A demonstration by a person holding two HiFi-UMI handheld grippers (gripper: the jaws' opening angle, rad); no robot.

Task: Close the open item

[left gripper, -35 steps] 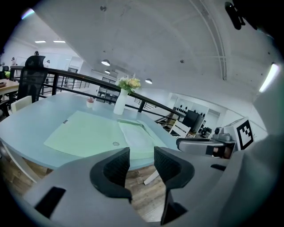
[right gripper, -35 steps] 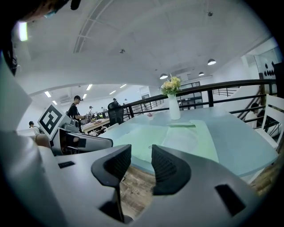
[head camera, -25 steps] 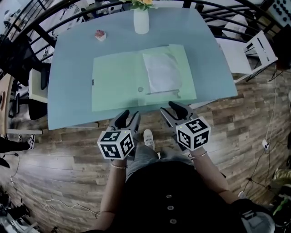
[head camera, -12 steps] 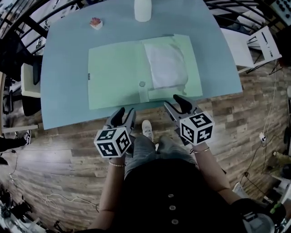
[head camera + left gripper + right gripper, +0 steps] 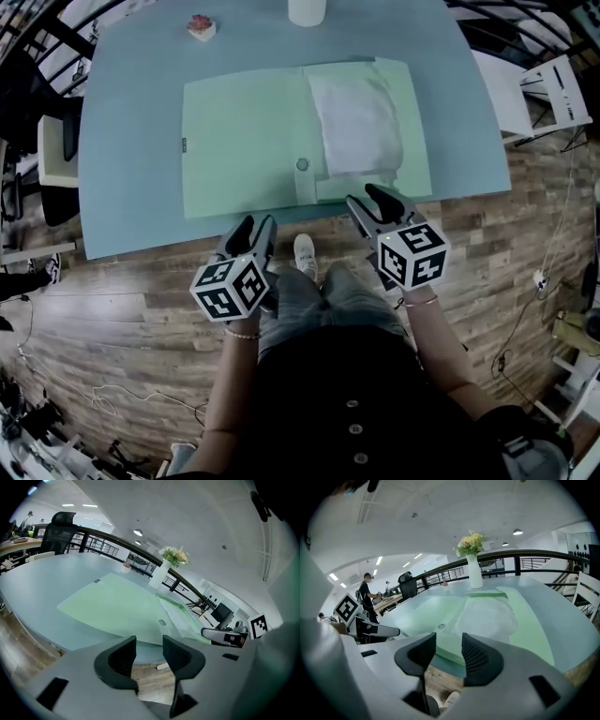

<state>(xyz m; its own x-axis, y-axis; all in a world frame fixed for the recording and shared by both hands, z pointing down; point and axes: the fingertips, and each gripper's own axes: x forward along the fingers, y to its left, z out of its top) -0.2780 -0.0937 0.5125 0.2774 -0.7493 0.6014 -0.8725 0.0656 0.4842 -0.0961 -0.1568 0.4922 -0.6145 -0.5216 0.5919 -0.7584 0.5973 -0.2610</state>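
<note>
1. On the pale blue tabletop (image 5: 131, 112), a light green folder (image 5: 244, 141) is lying wide open and flat, its near edge close to the tabletop's front edge. A stack of white paper (image 5: 356, 122) is resting in its right half.
2. Just off that front edge, the left gripper (image 5: 251, 227) is hovering with its fingers set apart and nothing between them. The right gripper (image 5: 367, 197) is hovering near the folder's right half, its fingers drawing slightly closer together around empty air.
3. The closing is looking not yet begun. A sound approach is likely sliding one finger under the thin outer edge of the empty left half, then swinging it over the centre fold onto the paper. Meanwhile the other gripper is steadying the right half against sliding.
4. The folder is appearing thin, smooth, bendable and rectangular, with a small round snap (image 5: 302, 164) and a short tab (image 5: 306, 187) at mid near edge. The tabletop is appearing glossy and slick, and the paper is looking slightly rumpled.
</note>
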